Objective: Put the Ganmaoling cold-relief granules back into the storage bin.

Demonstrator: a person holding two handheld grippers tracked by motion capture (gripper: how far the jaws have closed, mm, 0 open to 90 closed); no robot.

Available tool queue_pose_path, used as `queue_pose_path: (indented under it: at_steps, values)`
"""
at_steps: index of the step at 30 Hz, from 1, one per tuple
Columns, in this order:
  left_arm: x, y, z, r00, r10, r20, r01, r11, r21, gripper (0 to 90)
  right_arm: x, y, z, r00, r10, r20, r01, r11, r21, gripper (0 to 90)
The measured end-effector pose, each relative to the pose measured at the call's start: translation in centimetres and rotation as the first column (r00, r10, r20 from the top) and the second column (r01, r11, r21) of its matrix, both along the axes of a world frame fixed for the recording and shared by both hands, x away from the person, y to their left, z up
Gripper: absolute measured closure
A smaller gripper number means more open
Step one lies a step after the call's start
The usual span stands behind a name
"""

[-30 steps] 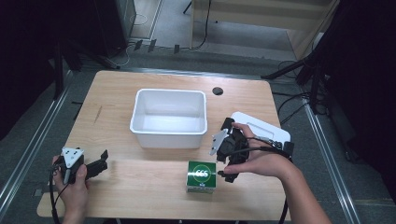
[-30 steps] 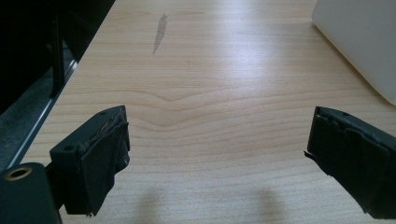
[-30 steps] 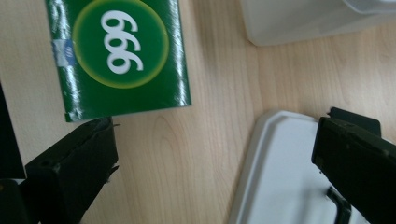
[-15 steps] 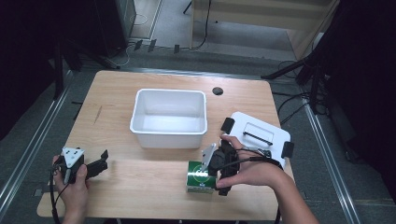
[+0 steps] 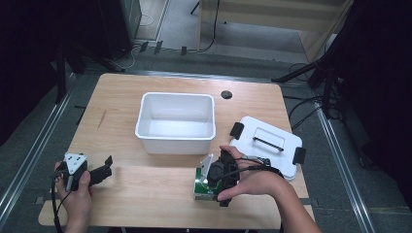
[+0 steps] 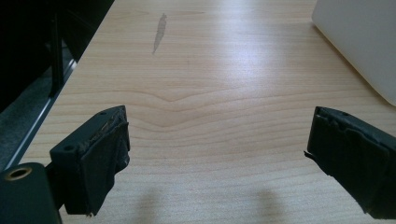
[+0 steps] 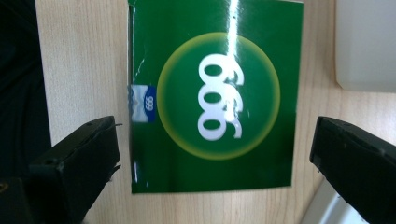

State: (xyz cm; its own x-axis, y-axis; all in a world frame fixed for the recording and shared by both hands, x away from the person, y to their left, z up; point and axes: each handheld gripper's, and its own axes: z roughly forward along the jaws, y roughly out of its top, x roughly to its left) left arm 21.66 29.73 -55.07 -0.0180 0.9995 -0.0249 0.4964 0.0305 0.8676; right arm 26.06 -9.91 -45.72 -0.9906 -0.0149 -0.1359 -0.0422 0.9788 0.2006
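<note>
You held your right gripper [image 5: 212,182] directly above the glossy green cardboard box [image 7: 212,95], jaws spread wide to either side of it so they could drop and close on its flanks. The box lay on the wooden table [image 5: 145,194] just in front of the white plastic tub [image 5: 176,121]. Your left gripper [image 5: 99,170] rested well left of the tub, jaws wide and empty, out of the way.

The box [image 7: 212,98] was glossy dark green, with a yellow-green ringed circle, white figures at its middle and a small blue label at one edge. The counter [image 5: 160,182] was pale wood grain with one grey streak; the tub [image 5: 176,122] was plain white. The lid [image 5: 267,148] was white with black clips and handle, and both the left claw [image 6: 217,154] and the right claw [image 7: 212,168] were black.
</note>
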Motion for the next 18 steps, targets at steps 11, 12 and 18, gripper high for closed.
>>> queue_pose_path:
  at_steps: [11, 12, 18]
  values:
    - [0.0, 0.0, 0.0, 1.0000, -0.002, 0.000, 0.002, 1.0000, 0.000, 6.4, 0.0, 1.2, -1.4, 0.9998, 0.016, 0.015, -0.016, 1.000, -0.023, 8.1]
    - [0.0, 0.0, 0.0, 1.0000, -0.002, 0.000, 0.002, 1.0000, 0.000, 6.4, 0.0, 1.2, -1.5, 0.9998, 0.015, 0.013, -0.015, 1.000, -0.024, 9.0]
    - [0.0, 0.0, 0.0, 1.0000, -0.003, -0.001, 0.003, 1.0000, -0.001, 6.4, 0.3, 1.5, -1.6, 0.9996, 0.022, -0.015, -0.023, 0.999, -0.024, 14.1]
